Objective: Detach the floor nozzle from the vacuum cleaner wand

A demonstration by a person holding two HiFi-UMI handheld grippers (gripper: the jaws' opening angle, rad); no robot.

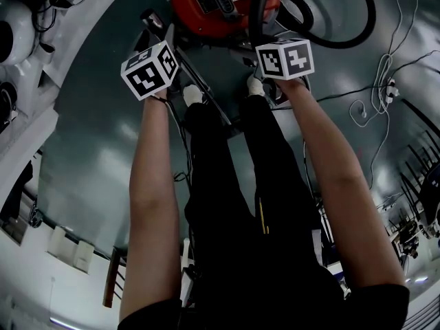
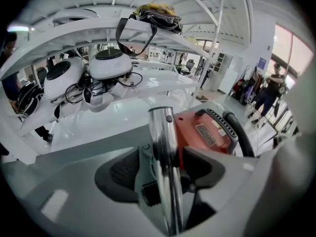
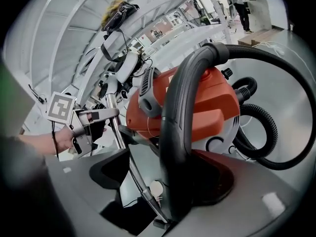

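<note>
Chrome wand (image 2: 163, 132) stands between the left claw's (image 2: 163, 173) wide-open jaws, while the right claw (image 3: 163, 179) gapes around the black hose handle (image 3: 177, 107).

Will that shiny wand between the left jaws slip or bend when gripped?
Probably stiff: the wand looks like a straight metal tube. Likely slippery: its surface is mirror-polished. Round, so it may twist when gripped.
</note>
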